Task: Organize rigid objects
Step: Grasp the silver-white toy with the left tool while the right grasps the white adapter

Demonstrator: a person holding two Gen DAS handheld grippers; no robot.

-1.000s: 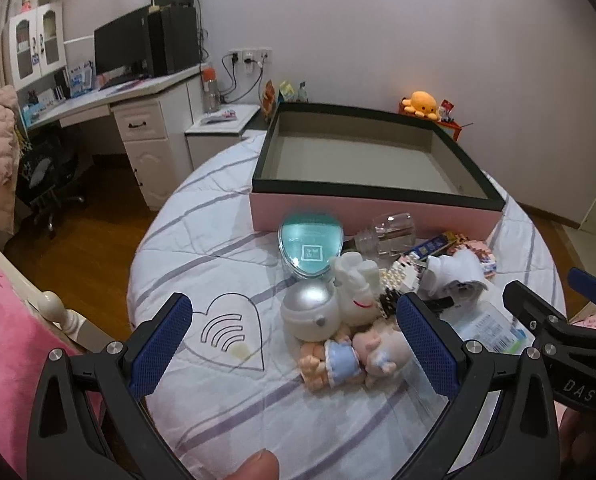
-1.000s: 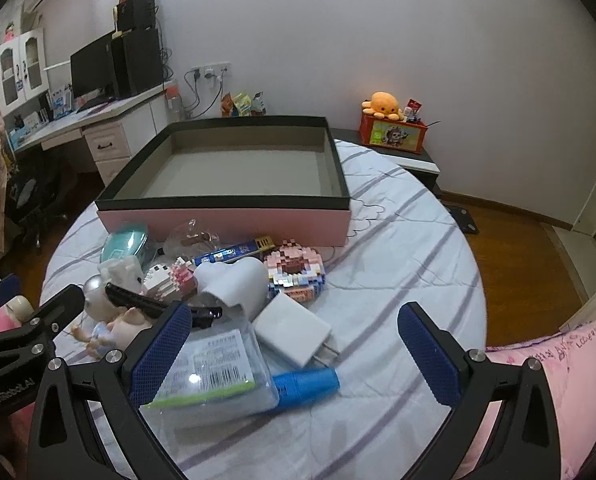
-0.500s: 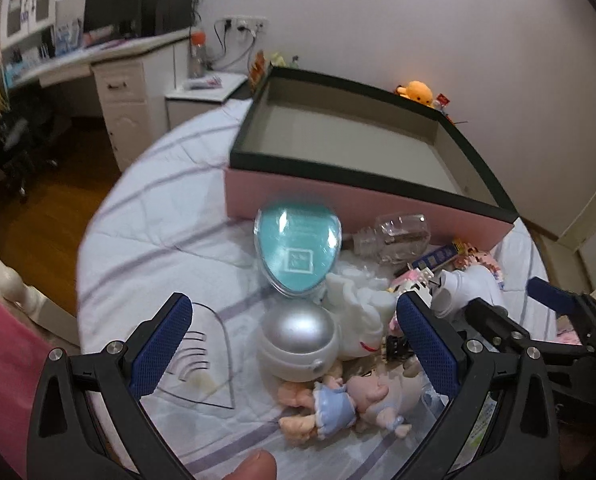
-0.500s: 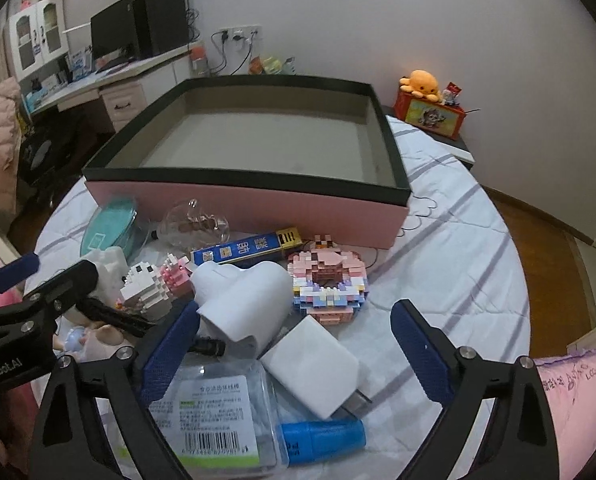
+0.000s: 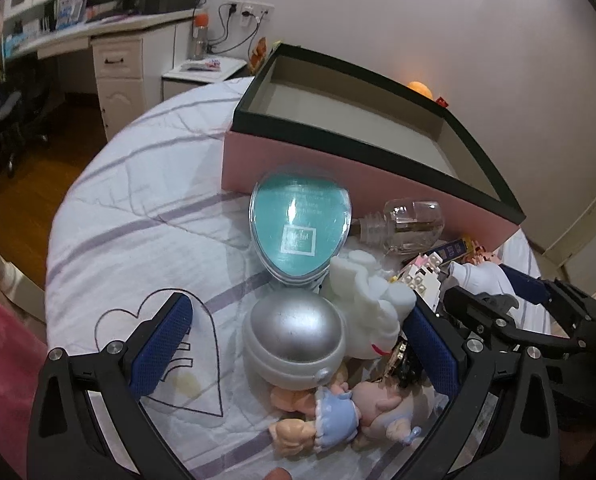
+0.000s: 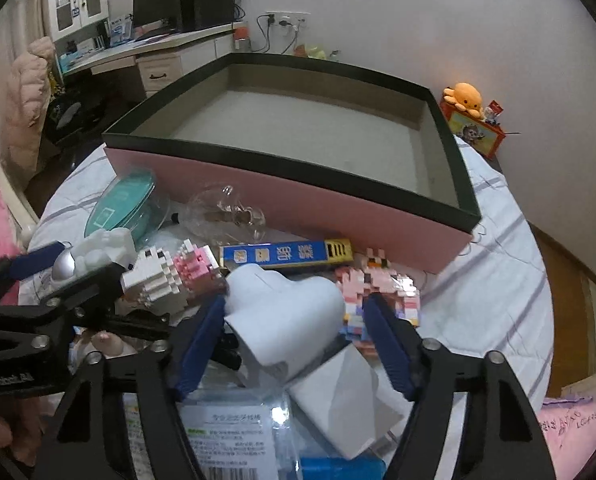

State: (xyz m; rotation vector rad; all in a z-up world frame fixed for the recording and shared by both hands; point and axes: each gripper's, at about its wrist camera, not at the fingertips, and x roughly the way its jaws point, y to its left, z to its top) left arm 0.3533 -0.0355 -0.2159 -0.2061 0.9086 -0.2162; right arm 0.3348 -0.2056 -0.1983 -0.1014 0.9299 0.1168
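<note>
1. Right wrist view, bottom of the frame: the right gripper (image 6: 293,344) is closing, its blue pads on either side of a white heart-shaped object (image 6: 285,312); the left pad looks to be right at its edge, and there is a small gap at the right pad.
2. Under that gripper lie a clear labelled packet (image 6: 233,436), a white charger block (image 6: 342,396) and a blue tube (image 6: 338,468) at the lower edge.
3. Left wrist view, bottom centre: the left gripper (image 5: 298,344) has its jaws spread wide, not touching anything, with a silver dome-topped object (image 5: 293,340) between them and a baby doll in blue (image 5: 334,420) lying just below the dome.
4. Beside the dome, to the right in that view, stands a white figurine (image 5: 362,296); a white and pink brick figure (image 6: 169,276) sits at centre left of the right wrist view.
5. Middle distance: a teal egg-shaped case (image 5: 300,228) leans toward the box, a clear glass bottle (image 5: 406,224) lies on its side to its right, and a blue and yellow carton (image 6: 285,254) lies flat in front of the pink wall. A pink brick donut (image 6: 386,292) sits right of the heart.
6. Behind them all, the pink box (image 6: 298,208) with a dark rim stands open on the round worktop (image 5: 137,184), which is covered in a striped cloth.
7. Far back, upper right of the right wrist view: an orange plush octopus (image 6: 464,96) against the wall.
</note>
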